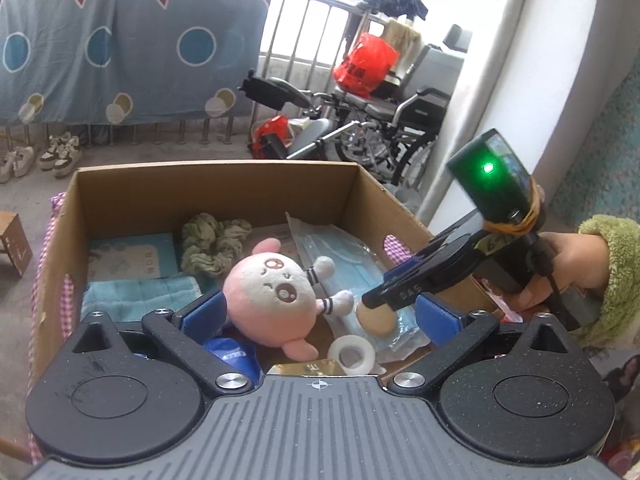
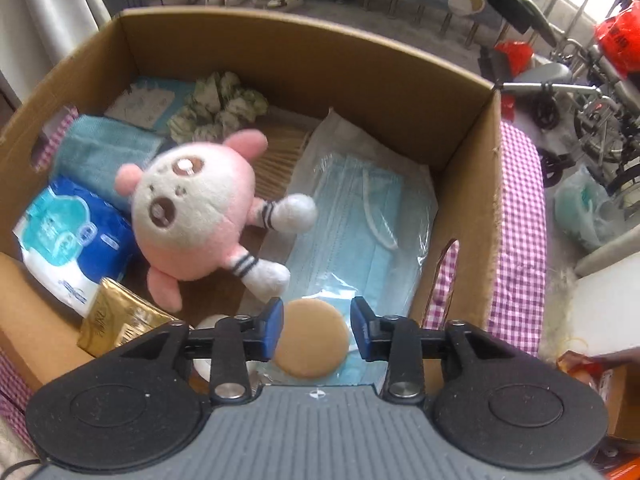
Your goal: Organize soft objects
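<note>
While the left tool (image 1: 318,312) is spread wide, holding nothing, the pink plush toy (image 1: 268,296) is seen lying mid-box (image 1: 216,196). From the right wrist, the right tool (image 2: 316,330) is parted around a tan round pad (image 2: 310,340), at the box's near edge.

Contents counted, all placed relative to the box (image 2: 460,184). Inside it:
- one pink plush (image 2: 192,216), centre;
- one tan puff (image 2: 310,338), near wall;
- one bag of masks (image 2: 360,216), right side;
- one green scrunchie (image 2: 218,106), far wall;
- one teal towel (image 2: 100,152), left;
- one blue tissue pack (image 2: 76,240), left;
- one gold packet (image 2: 120,320), near-left corner;
- one tape roll (image 1: 352,354), near wall;
- one flat teal packet (image 2: 148,100), far-left corner.

Beyond the box: one wheelchair (image 1: 400,120), two red bags (image 1: 366,64).
</note>
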A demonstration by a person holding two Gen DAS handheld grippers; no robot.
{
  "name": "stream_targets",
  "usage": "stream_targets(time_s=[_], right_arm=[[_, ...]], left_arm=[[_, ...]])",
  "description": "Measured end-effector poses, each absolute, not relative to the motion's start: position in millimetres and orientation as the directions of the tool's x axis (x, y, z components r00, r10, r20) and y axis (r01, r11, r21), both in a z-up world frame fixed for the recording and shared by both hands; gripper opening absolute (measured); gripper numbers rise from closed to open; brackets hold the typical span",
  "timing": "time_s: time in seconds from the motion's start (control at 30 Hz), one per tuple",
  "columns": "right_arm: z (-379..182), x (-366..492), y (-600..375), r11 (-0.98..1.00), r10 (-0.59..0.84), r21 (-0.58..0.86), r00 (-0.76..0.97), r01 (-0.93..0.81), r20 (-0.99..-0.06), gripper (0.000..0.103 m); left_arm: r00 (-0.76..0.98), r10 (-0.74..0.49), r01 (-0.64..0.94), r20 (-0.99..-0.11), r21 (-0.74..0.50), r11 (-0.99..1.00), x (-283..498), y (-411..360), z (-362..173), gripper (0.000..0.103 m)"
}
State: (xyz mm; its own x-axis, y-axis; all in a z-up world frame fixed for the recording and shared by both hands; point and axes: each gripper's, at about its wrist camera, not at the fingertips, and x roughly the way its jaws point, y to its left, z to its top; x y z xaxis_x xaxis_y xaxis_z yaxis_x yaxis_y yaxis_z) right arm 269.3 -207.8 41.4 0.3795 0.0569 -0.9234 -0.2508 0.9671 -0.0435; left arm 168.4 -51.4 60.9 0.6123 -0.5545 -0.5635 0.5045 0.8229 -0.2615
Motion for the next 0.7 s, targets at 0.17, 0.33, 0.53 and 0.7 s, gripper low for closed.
stream_targets(time_s=[0.17,0.33,0.53,0.7], right_arm=[[84.7,243.4,-215.5,0.980,0.081,-0.027,0.520,-0.197,-0.850,0.051],[136.0,178.7,-221.0,0.983,0.180,0.111,0.681,-0.145,-0.710,0.075],[156.3,98.5,-214.1,0.975,0.183,0.206,0.824,-0.083,-0.537,0.103],[135.3,80.6,-205.5,0.971,0.125,0.237,0.820,0.013,-0.558,0.103]], left_arm=[[0.634,-0.532,0.470,-0.561,-0.266,0.842,155.5,-38.2,68.8,0.102],[0.703,-0.455,0.413,-0.547,-0.207,0.887,135.0,-26.1,85.3,0.103],[0.775,-0.315,0.305,-0.548,-0.113,0.946,113.9,-18.4,101.8,0.103],[0.772,-0.216,0.215,-0.597,-0.074,0.974,107.7,-23.4,101.0,0.103]])
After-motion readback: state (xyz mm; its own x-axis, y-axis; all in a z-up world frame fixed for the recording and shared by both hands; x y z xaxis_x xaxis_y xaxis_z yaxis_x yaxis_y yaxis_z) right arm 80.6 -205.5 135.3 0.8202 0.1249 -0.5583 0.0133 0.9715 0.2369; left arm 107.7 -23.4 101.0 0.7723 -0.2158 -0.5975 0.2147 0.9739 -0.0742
